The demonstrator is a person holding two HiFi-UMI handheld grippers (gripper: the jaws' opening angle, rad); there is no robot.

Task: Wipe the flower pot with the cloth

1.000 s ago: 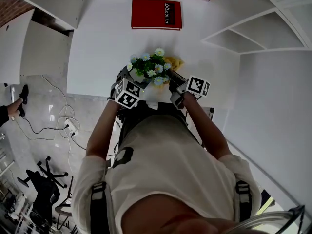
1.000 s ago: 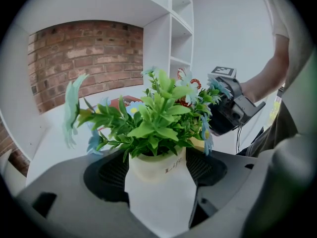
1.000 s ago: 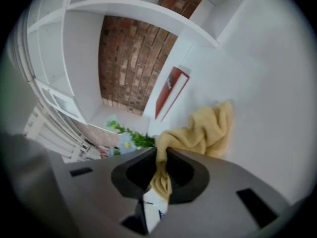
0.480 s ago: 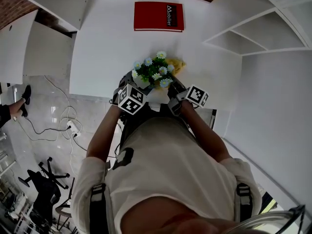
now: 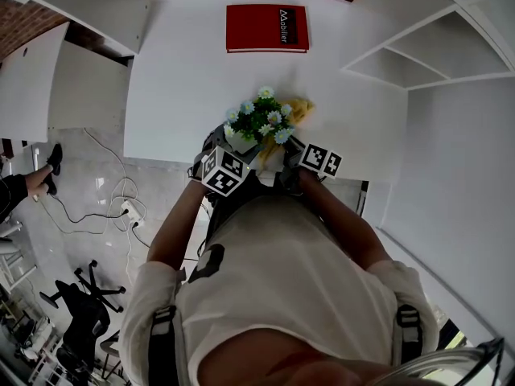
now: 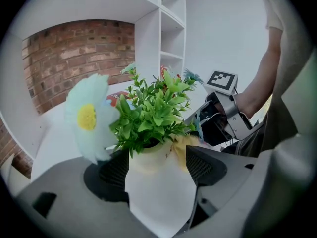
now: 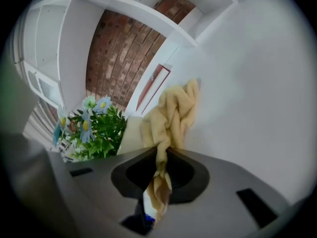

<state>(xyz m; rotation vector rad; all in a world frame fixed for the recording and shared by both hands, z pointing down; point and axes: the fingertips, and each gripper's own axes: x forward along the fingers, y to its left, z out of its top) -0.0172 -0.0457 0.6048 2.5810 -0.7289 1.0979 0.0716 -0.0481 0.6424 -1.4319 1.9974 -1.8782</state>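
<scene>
White, the single flower pot [image 6: 157, 195] holds one green plant [image 6: 153, 115] with pale blue daisies. It sits clamped between the jaws of the left hand-held gripper [image 6: 158, 166], at the near edge of the counter [image 5: 185, 79]. The right hand-held gripper [image 7: 159, 170] is clenched on the one yellow cloth [image 7: 171, 113], which lies against the pot's side. One red book [image 5: 267, 28] lies farther back on the counter.

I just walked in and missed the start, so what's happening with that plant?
A person is working with a handheld gripper in each hand. The left gripper is clamped on the white flower pot, which holds a green plant with daisies. The right gripper pinches a yellow cloth, which sits right beside the pot and seems to touch its side.
</scene>
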